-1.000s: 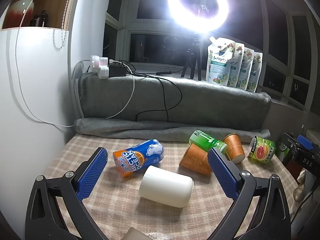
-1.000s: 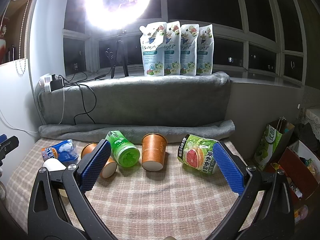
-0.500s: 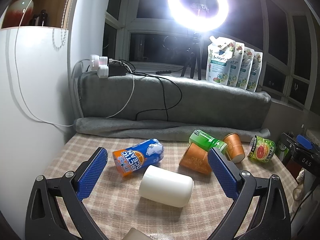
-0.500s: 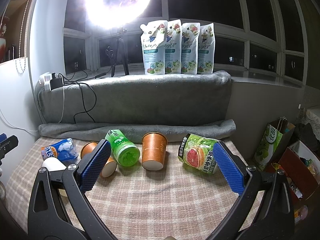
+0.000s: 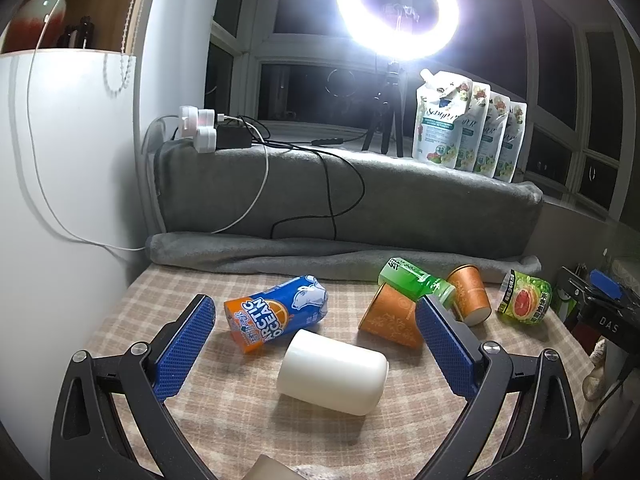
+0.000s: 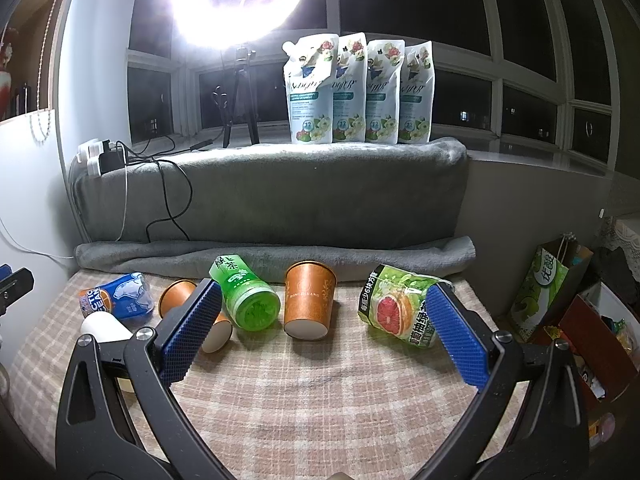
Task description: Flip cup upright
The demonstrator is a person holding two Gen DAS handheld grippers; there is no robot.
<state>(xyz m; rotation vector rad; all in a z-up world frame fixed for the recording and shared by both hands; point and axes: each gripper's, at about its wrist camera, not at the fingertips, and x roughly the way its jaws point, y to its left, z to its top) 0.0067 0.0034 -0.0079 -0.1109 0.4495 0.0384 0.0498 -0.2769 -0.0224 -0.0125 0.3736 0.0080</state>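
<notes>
Several cups lie on their sides on a checked tablecloth (image 5: 240, 412). A white cup (image 5: 333, 372) lies just ahead of my open, empty left gripper (image 5: 316, 344); it also shows in the right wrist view (image 6: 105, 326). An orange-and-blue Arctic Ocean cup (image 5: 276, 313) lies behind it. Two orange paper cups (image 5: 390, 316) (image 5: 469, 294) and a green tea cup (image 5: 416, 282) lie to the right. My right gripper (image 6: 320, 332) is open and empty, with an orange paper cup (image 6: 308, 304) lying ahead between its fingers, a green cup (image 6: 246, 298) to its left and a grapefruit cup (image 6: 400, 308) to its right.
A grey blanket (image 6: 272, 200) covers the ledge behind the table, with a rolled part at its foot. Cables and plugs (image 5: 224, 136) hang over its left. Several detergent pouches (image 6: 356, 92) and a ring light (image 5: 396, 4) stand on the sill. Bags (image 6: 548, 284) sit off the table's right edge.
</notes>
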